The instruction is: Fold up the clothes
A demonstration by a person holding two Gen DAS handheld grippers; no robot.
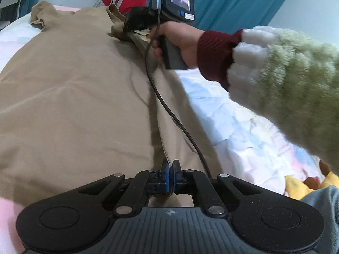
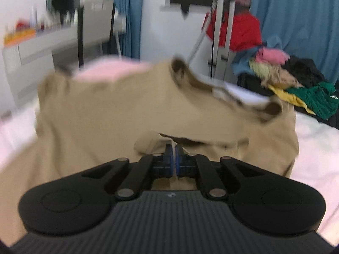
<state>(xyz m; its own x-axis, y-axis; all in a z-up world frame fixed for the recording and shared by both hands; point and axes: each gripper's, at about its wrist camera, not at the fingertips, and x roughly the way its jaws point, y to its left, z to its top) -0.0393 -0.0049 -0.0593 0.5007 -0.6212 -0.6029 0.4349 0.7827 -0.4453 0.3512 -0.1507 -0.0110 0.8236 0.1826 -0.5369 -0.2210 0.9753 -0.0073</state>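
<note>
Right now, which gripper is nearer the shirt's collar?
Right. The right gripper pinches the tan shirt up by the collar; the left gripper pinches a fold at the opposite end.

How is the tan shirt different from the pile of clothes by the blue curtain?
The tan shirt is one plain color; the clothes pile mixes pink, yellow, green and black. The shirt lies spread out, pinched by both grippers; the pile sits crumpled and untouched. Both rest on the bed.

motion blurs the shirt (image 2: 127, 105) and shelf (image 2: 42, 36).
</note>
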